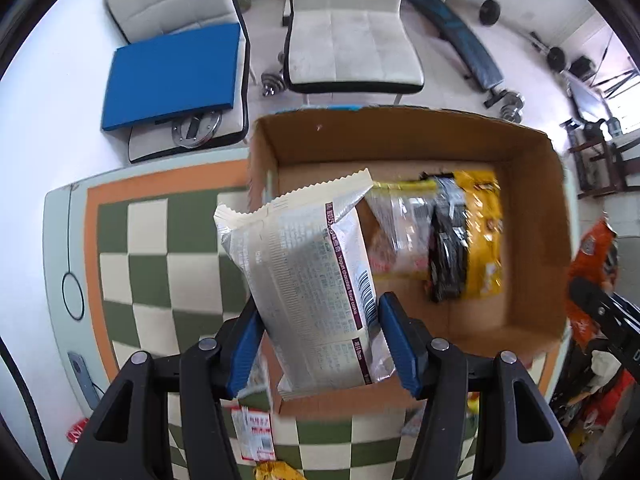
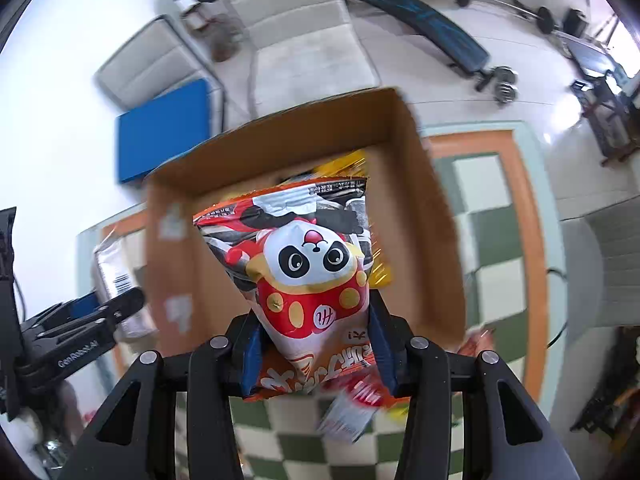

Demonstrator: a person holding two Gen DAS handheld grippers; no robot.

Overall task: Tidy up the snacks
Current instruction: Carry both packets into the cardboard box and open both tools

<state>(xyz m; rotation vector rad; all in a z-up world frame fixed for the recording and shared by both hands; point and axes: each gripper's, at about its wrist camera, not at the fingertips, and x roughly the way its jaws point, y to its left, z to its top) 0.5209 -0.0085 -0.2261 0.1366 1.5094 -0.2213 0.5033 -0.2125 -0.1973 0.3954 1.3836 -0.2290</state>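
Open-top corrugated cardboard box (image 1: 532,216), brown, rectangular, plain matte walls, on a checkered green/cream mat (image 1: 160,264) w/ orange border. Inside box, left-wrist view: 2 packs flat on the floor, a clear crinkly one (image 1: 396,232) beside a glossy yellow/black one (image 1: 468,240), touching or overlapping; blurred, no more detail.

Left gripper (image 1: 318,322): blue-padded fingers (image 1: 394,336) clamped on lower part of a silver foil cookie pack (image 1: 308,276), pillow-shaped, zigzag top seal, small print + barcode facing cam. Pack upright, tilted a bit left, held over the box's near-left corner.

Right gripper (image 2: 314,330): jaws pinched tight on an orange snack bag (image 2: 310,276), glossy film, panda cartoon, black/white stripes up top. Bag hangs over the box (image 2: 436,240) interior, near wall side.

Loose on mat near box: approx 2–3 more small packs, red/white and yellow; count unsure, blurred.

Behind: 2 white padded chairs (image 1: 352,24), 1 blue flat cushion (image 1: 172,76), dumbbells (image 1: 510,104) on tile floor.
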